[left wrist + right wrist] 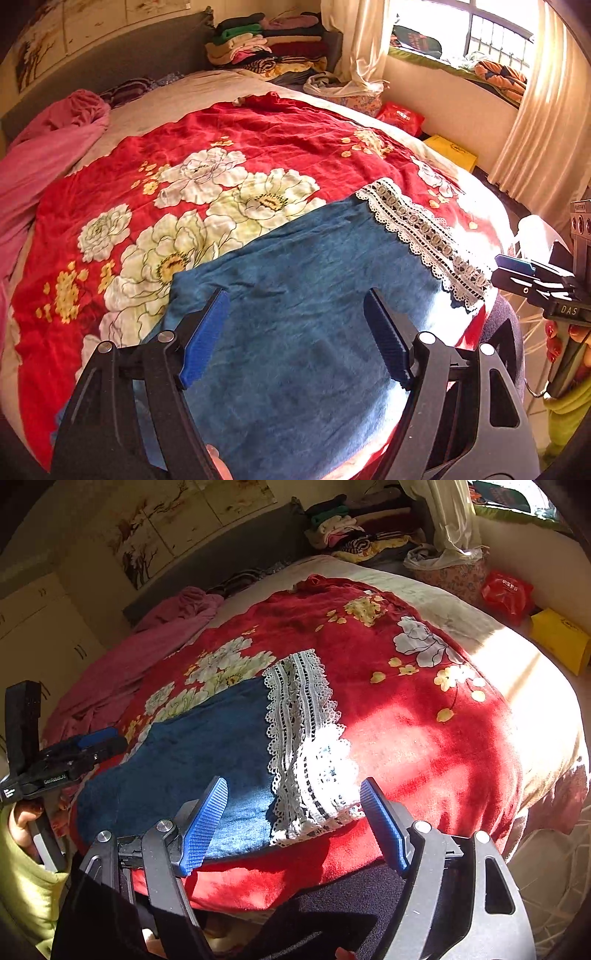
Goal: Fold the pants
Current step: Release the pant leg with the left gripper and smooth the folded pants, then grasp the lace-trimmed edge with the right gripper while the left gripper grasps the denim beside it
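Note:
Blue pants (314, 369) lie folded flat on a red flowered blanket (258, 129), with a white lace hem (417, 236) at their right end. My left gripper (295, 297) hovers open over the blue cloth, nothing between its fingers. In the right wrist view the pants (207, 746) and the lace hem (306, 738) lie near the bed's front edge. My right gripper (293, 782) is open just above the hem's near end and holds nothing. Each gripper shows at the edge of the other's view: the right one (532, 273) and the left one (85, 746).
A pink cloth (44, 155) lies bunched along the bed's left side. Folded clothes (269, 48) are stacked by the headboard. A red bag (400, 118) and a yellow box (450, 151) sit on the floor beside the bed, below a curtained window (495, 40).

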The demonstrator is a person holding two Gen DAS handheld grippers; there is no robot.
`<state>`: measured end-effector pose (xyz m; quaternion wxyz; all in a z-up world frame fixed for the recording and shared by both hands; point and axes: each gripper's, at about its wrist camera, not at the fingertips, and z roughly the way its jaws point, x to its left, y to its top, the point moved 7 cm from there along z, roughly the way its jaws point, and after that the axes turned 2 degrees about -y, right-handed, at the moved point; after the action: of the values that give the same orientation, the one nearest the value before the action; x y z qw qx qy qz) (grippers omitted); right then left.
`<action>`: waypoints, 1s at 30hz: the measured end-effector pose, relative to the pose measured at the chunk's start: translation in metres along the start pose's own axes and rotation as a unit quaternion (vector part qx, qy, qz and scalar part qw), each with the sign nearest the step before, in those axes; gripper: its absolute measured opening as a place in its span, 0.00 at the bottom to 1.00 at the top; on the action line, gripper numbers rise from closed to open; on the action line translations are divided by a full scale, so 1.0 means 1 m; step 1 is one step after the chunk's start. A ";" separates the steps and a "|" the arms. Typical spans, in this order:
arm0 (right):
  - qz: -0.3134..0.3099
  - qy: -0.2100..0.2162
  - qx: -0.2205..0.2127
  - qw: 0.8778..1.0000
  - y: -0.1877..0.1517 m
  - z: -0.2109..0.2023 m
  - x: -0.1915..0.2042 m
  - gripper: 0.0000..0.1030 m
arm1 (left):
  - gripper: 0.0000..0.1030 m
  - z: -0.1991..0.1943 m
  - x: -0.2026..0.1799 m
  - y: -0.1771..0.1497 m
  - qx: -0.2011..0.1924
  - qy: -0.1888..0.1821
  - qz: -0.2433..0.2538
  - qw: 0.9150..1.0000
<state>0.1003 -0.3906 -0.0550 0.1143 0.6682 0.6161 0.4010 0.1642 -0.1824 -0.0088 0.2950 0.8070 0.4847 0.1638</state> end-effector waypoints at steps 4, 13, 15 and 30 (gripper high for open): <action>0.013 0.003 0.003 1.000 0.007 0.011 -0.002 0.71 | 0.66 0.032 -0.017 0.025 0.025 -0.020 0.025 0.999; 0.011 0.005 0.016 1.000 0.012 0.037 -0.009 0.71 | 0.66 0.092 -0.032 0.057 0.048 -0.023 0.070 0.996; 0.023 0.009 0.027 0.999 0.008 0.045 -0.013 0.71 | 0.66 0.105 -0.035 0.060 0.059 -0.036 0.072 0.995; 0.016 0.062 0.045 0.997 0.003 0.068 0.000 0.50 | 0.63 0.162 -0.060 0.068 0.102 -0.131 0.092 0.982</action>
<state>0.1490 -0.3677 -0.0972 0.0390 0.6566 0.6285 0.4151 0.2714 -0.3112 -0.0894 0.2559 0.8886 0.3793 0.0329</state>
